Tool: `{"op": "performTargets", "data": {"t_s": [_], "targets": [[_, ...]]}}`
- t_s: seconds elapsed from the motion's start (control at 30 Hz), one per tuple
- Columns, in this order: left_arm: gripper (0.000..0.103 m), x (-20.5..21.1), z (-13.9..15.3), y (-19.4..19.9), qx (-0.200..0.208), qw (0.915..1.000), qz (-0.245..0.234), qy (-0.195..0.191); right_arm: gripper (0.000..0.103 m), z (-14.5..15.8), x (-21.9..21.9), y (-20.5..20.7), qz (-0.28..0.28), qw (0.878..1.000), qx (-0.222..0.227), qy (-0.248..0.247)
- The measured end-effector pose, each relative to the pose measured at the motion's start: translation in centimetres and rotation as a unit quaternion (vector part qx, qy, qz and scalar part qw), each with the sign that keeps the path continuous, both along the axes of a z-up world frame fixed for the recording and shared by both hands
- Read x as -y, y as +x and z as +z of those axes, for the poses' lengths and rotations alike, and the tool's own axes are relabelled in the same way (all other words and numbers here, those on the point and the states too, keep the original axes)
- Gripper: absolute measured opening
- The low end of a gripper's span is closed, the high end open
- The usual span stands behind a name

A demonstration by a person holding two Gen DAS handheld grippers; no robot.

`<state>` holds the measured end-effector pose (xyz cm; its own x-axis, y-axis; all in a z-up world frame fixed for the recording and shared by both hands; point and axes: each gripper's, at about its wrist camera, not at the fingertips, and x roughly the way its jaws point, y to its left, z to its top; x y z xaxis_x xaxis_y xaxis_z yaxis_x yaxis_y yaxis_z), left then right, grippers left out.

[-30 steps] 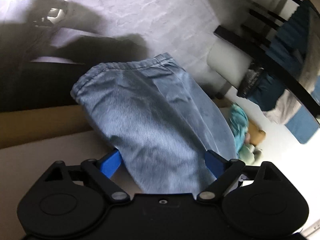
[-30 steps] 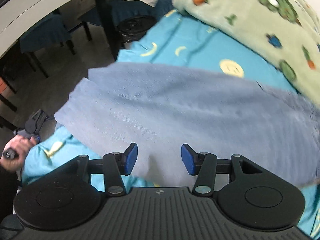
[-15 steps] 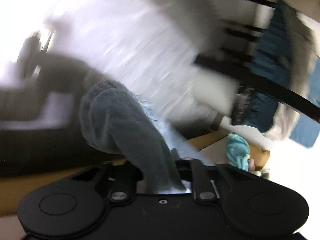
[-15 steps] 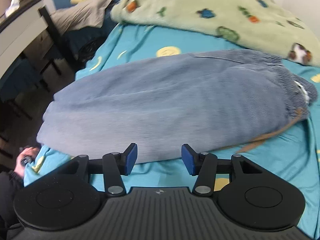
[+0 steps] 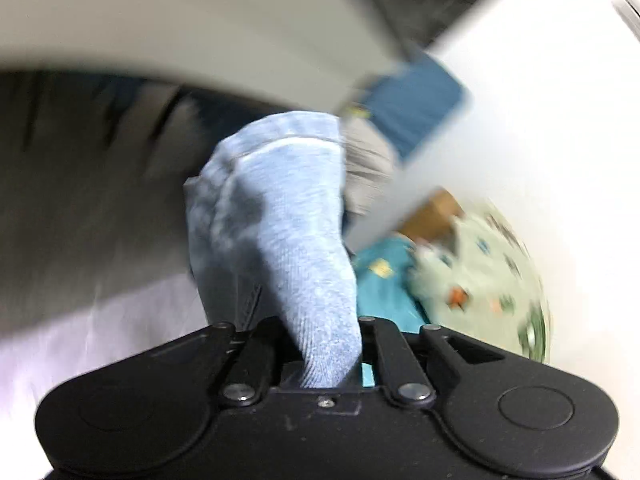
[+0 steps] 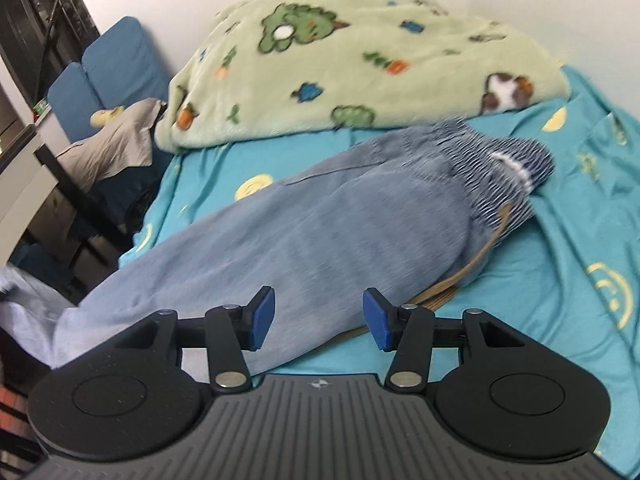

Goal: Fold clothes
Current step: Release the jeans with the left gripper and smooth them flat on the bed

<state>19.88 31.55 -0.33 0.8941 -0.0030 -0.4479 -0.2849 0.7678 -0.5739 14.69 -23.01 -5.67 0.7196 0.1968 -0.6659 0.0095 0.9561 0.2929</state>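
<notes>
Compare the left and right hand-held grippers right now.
The left hand-held gripper is shut on the pants; the right hand-held gripper is open and empty above them. The left view is motion-blurred; the right is fairly sharp. Both have black bodies.

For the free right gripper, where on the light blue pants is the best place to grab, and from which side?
Probably the gathered elastic waistband at the far end of the light blue pants, coming in over the teal bedsheet on the right. It is bunched thick, so the open right gripper can pinch all layers there, while the left gripper is shut on the leg end.
</notes>
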Motion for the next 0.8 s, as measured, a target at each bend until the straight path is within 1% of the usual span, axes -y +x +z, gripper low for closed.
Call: {"op": "performTargets", "data": {"t_s": [0.07, 0.13, 0.2, 0.27, 0.33, 0.43, 0.5, 0.57, 0.6, 0.67, 0.7, 0.73, 0.8], "targets": [[0.006, 4.8, 1.8, 0.5, 0.01, 0.9976, -0.034, 0.06, 0.052, 0.0, 1.1, -0.2, -0.014, 1.0, 0.012, 0.008], [0.006, 10.1, 2.9, 0.7, 0.021, 0.9905, -0.067, 0.118, 0.052, 0.1, 2.1, -0.5, -0.027, 0.999, 0.023, 0.015], [0.006, 15.6, 2.8, 1.0, 0.029, 0.9818, -0.101, 0.158, 0.052, -0.5, 3.0, -0.5, -0.032, 0.999, 0.026, 0.012], [0.006, 20.8, 1.9, 1.0, 0.032, 0.9716, -0.131, 0.195, 0.052, -1.1, 3.9, -0.6, -0.037, 0.999, 0.028, 0.008], [0.006, 25.3, -0.3, 0.9, 0.032, 0.9602, -0.156, 0.229, 0.052, -1.7, 4.8, -0.6, -0.041, 0.999, 0.031, 0.004], [0.007, 31.6, -4.6, -0.3, 0.013, 0.9399, -0.201, 0.276, 0.052, -3.1, 6.4, -0.4, -0.05, 0.998, 0.029, 0.007], [0.007, 34.5, -7.5, -0.7, -0.011, 0.9248, -0.232, 0.301, 0.052, -3.9, 7.0, -0.3, -0.048, 0.998, 0.033, 0.001], [0.007, 36.5, -9.8, -1.0, -0.034, 0.9072, -0.252, 0.335, 0.052, -4.3, 7.5, -0.3, -0.042, 0.998, 0.032, 0.018], [0.007, 36.9, -10.5, -1.3, -0.041, 0.901, -0.254, 0.349, 0.052, -4.5, 7.7, -0.3, -0.039, 0.998, 0.032, 0.026], [0.009, 36.6, -11.1, -1.5, -0.05, 0.8959, -0.257, 0.359, 0.052, -4.9, 8.2, -0.3, -0.032, 0.998, 0.031, 0.043], [0.01, 36.4, -11.3, -1.5, -0.055, 0.8962, -0.258, 0.356, 0.052, -4.9, 8.4, -0.4, -0.028, 0.997, 0.036, 0.056], [0.011, 35.9, -11.1, -1.4, -0.06, 0.8996, -0.261, 0.345, 0.052, -5.0, 8.3, -0.4, -0.021, 0.997, 0.041, 0.061], [0.022, 35.1, -10.3, -1.5, -0.065, 0.9049, -0.271, 0.322, 0.052, -5.0, 8.0, -0.4, -0.006, 0.996, 0.05, 0.069]]}}
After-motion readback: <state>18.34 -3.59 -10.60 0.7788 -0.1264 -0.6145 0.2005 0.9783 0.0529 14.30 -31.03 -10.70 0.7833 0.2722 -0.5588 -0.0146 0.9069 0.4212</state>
